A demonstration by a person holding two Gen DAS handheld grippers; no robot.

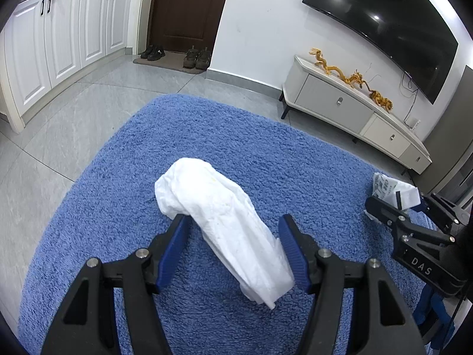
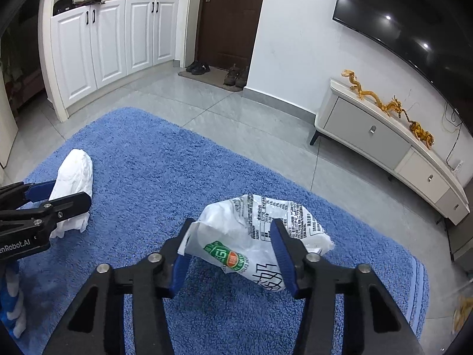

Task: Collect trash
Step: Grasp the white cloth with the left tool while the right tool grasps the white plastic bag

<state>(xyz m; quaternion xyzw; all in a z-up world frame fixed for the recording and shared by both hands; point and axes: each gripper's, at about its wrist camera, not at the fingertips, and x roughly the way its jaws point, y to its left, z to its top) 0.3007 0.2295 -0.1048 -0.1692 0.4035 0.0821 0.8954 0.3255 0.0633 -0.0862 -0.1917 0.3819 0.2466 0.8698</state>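
A crumpled white tissue wad (image 1: 224,219) lies on the blue rug (image 1: 118,207). My left gripper (image 1: 233,227) is open with its blue pads on either side of the wad; the right pad touches it. A crumpled white plastic wrapper (image 2: 251,236) with black print and a green-red logo lies on the rug too. My right gripper (image 2: 232,236) is open and straddles the wrapper. The right gripper (image 1: 396,210) and wrapper (image 1: 390,186) show at the right of the left wrist view. The left gripper (image 2: 63,195) and wad (image 2: 74,177) show at the left of the right wrist view.
Grey tile floor (image 2: 236,112) surrounds the rug. A low white TV cabinet (image 2: 384,145) with golden dragon figures stands under a wall TV (image 2: 414,23). White cupboards (image 2: 112,44), a brown door (image 2: 227,14) and shoes on a mat (image 2: 218,74) are at the back.
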